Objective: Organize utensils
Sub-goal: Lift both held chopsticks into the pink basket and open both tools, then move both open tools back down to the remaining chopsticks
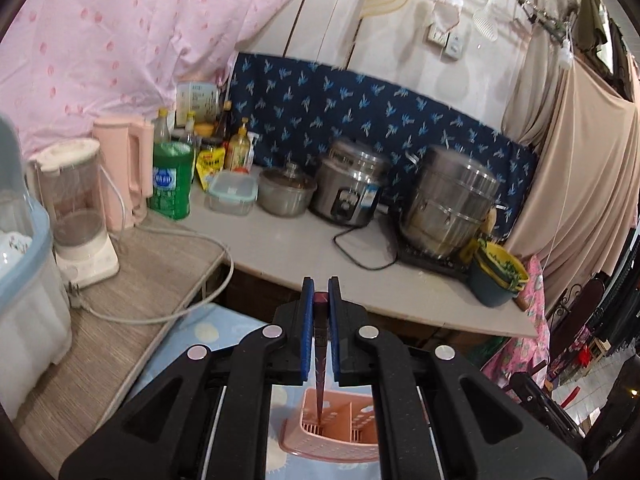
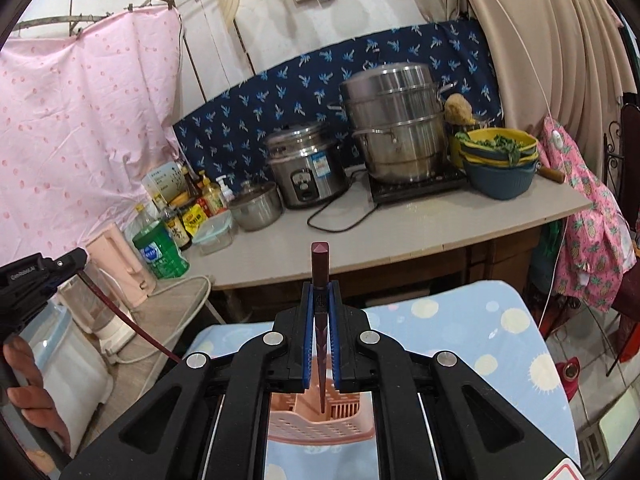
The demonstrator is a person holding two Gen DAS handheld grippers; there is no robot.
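Observation:
My left gripper [image 1: 321, 292] is shut on a dark maroon chopstick [image 1: 321, 344], held upright with its thin tip down in the pink slotted utensil basket [image 1: 340, 440]. My right gripper [image 2: 321, 296] is shut on a second maroon chopstick [image 2: 321, 276], also upright, its tip pointing down into the same pink basket [image 2: 320, 424]. The basket stands on a blue cloth with pale dots [image 2: 460, 340]. The left gripper [image 2: 70, 260] also shows at the left edge of the right wrist view, its chopstick [image 2: 120, 312] slanting down to the right.
Behind is a counter [image 1: 400, 280] with a rice cooker [image 1: 348, 188], a steel steamer pot [image 1: 448, 208], a small lidded pot [image 1: 284, 192], bottles and stacked bowls [image 1: 496, 276]. A blender [image 1: 80, 216] and a plastic bin [image 1: 24, 280] stand on the left side table.

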